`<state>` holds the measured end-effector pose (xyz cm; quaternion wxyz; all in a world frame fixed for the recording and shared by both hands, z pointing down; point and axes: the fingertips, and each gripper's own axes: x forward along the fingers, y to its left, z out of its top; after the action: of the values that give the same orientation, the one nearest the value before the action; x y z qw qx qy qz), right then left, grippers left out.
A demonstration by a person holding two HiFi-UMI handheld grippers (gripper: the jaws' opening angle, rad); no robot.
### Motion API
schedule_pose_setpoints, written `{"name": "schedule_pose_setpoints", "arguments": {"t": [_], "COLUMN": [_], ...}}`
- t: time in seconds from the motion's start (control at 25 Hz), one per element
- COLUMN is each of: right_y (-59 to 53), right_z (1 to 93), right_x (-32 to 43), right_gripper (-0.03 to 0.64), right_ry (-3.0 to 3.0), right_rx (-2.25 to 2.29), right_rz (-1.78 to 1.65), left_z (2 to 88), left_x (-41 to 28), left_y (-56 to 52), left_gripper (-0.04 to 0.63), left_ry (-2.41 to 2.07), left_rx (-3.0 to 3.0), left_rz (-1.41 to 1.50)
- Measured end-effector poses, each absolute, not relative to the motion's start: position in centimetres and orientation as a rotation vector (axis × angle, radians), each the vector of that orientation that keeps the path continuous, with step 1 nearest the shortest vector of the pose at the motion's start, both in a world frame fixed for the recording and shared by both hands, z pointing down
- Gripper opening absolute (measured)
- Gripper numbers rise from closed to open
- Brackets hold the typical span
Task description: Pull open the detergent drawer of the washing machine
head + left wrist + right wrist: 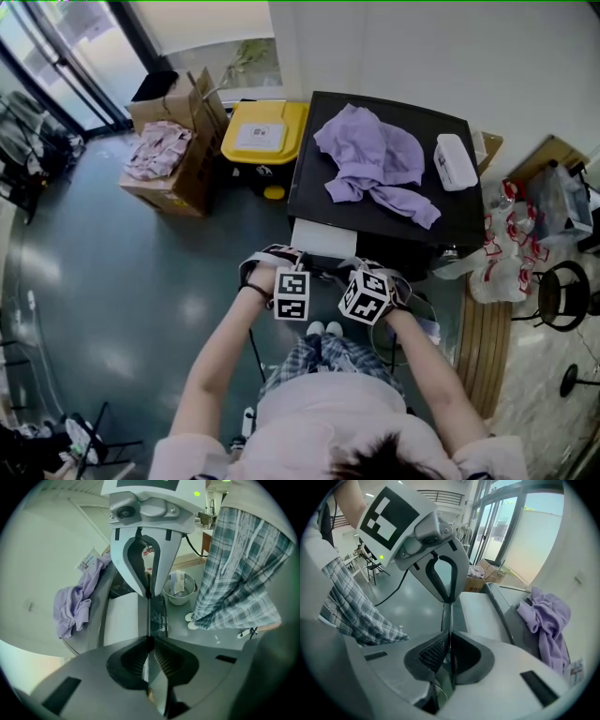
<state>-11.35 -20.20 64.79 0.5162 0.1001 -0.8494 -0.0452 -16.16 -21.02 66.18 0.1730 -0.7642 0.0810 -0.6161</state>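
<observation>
Washing machine (311,214) dead ahead of me, dark flat top, set against the pale wall. Cardboard box (183,159) on the floor off to its left, with pinkish cloth lying on its top. Yellow-lidded bin (265,136) between that box and the machine, close by the machine's side. Purple garment (375,159) crumpled on the machine's top, one sleeve trailing toward the front right. White oblong box (456,161) also on the top, at the right, just beside the garment but apart from it.

Detergent drawer (319,236) stands out from the machine's front at its left end, in the head view. It shows as a pale tray with a thin dark front panel.

Both of my tools are on that front panel, facing each other along its edge. Left hand-held gripper (149,639): jaws narrow, nearly together, ribbed pads pinching the panel's thin edge. Right hand-held gripper (450,637): same picture, jaws drawn close with the thin edge clamped between the pads. Each gripper view shows the other tool opposite, closed on that edge too.

Small metal bowl (180,590) sits on the floor beyond the drawer, seen from the left gripper view; contents unclear.
</observation>
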Motion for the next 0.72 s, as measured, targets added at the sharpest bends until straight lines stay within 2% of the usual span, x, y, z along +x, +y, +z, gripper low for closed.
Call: {"name": "schedule_pose_setpoints", "arguments": {"t": [0.72], "right_y": [-14.0], "right_z": [64.9], "right_x": [-11.6], "right_gripper": [0.046], "right_ry": [-2.064], "right_rx": [0.155], "right_rz": [-0.048], "left_z": [66.4], "left_x": [-16.5], "left_y": [-14.8], "left_gripper": [0.060], "left_ry": [0.192], "left_rx": [-2.197], "left_rz": [-1.754]}}
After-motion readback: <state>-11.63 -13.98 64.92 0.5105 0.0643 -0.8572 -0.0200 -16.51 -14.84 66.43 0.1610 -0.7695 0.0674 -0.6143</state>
